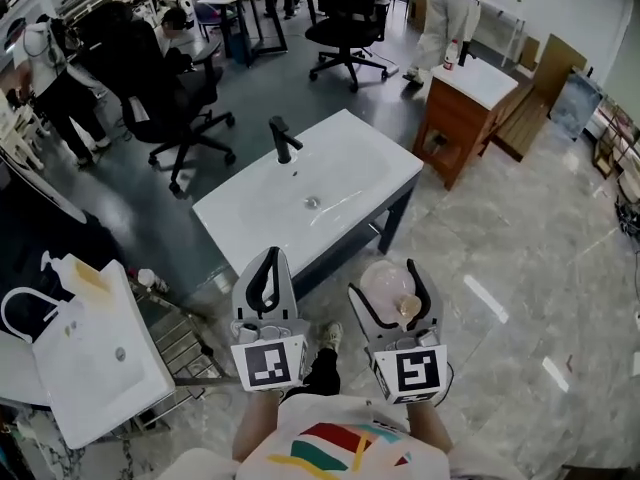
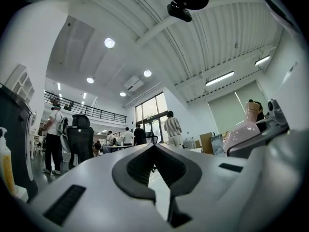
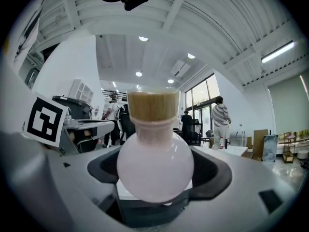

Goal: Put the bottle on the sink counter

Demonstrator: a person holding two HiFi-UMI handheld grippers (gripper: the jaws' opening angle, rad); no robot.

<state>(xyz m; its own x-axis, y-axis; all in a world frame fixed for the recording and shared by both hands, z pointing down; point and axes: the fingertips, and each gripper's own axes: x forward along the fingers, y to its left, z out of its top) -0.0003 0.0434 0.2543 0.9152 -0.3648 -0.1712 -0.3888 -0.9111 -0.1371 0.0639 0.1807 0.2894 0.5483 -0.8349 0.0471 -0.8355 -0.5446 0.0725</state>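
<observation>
A round pink bottle [image 1: 386, 286] with a wooden cork sits between the jaws of my right gripper [image 1: 384, 280], which is shut on it. In the right gripper view the bottle [image 3: 154, 153] fills the middle, gripped at its belly by the right gripper [image 3: 155, 174]. My left gripper [image 1: 270, 260] hangs beside it, shut and empty; its pads [image 2: 140, 166] meet with nothing between them. The left gripper view also catches the bottle [image 2: 245, 125] at its right. Both grippers hover over the near edge of the white sink counter [image 1: 365, 153], which has a black faucet [image 1: 283, 140].
A second white basin [image 1: 100, 368] with a soap dispenser [image 1: 85, 273] stands at the lower left beside a metal rack [image 1: 185, 348]. A wooden cabinet with a white top [image 1: 470, 93] is at the back right. Office chairs [image 1: 180, 103] and several people stand further back.
</observation>
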